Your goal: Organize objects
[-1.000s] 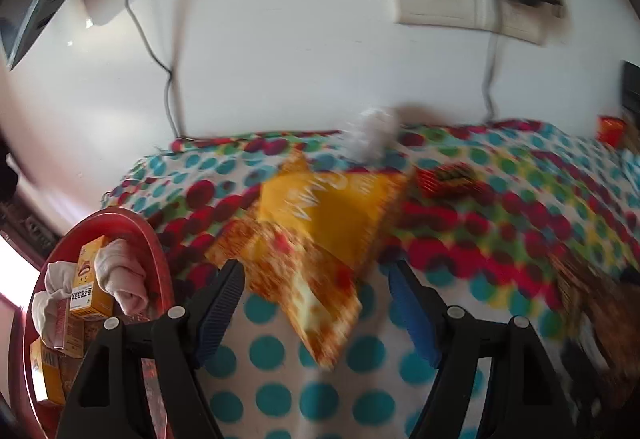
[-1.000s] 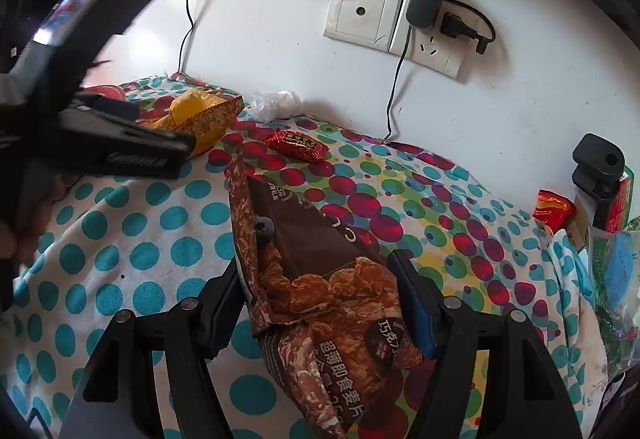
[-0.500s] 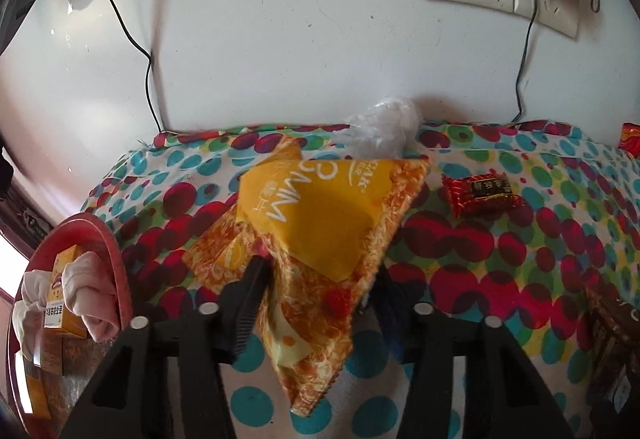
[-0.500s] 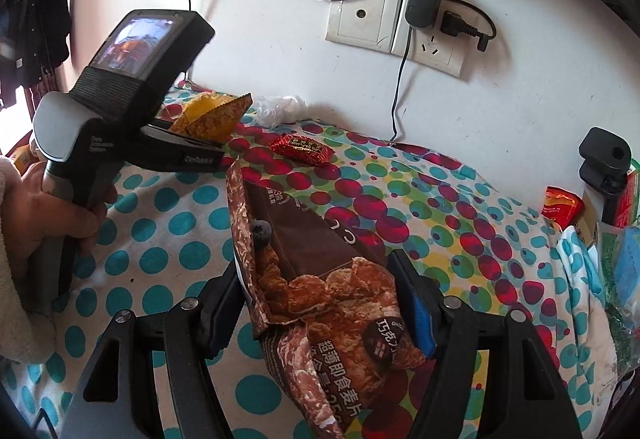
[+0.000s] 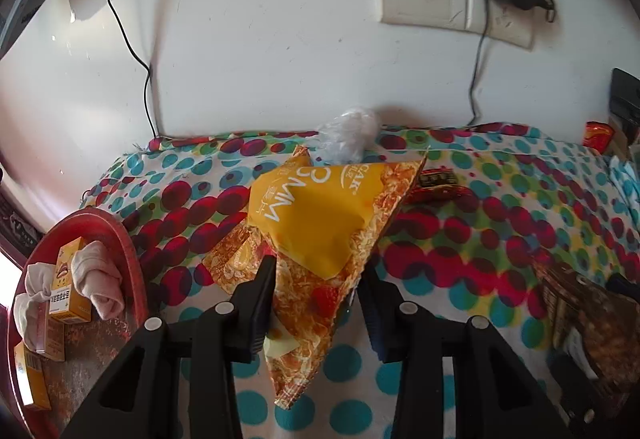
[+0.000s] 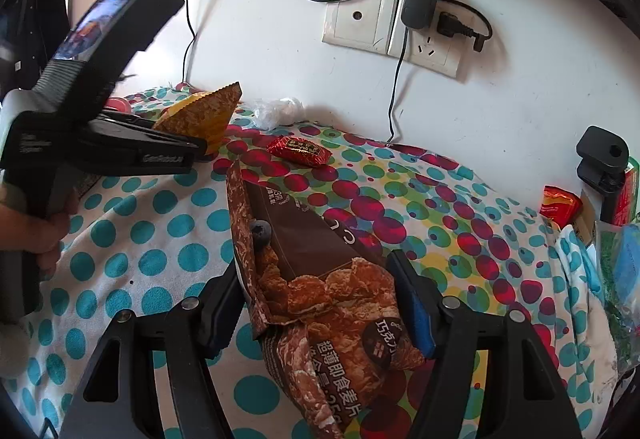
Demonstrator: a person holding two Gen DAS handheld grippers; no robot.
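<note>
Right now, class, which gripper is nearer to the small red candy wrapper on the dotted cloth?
Left. The left gripper, jaws closing on the yellow cereal bag, sits just before the red candy wrapper. The right gripper, around the brown cereal bag, is farther back.

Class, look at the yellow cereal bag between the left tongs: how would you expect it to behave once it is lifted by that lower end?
The yellow cereal bag will probably flop: its film is creased and already bends. It seems light for its size, being a thin pouch. The left tongs are closing on its narrow end, so the glossy film might slip and the wide end sag.
</note>
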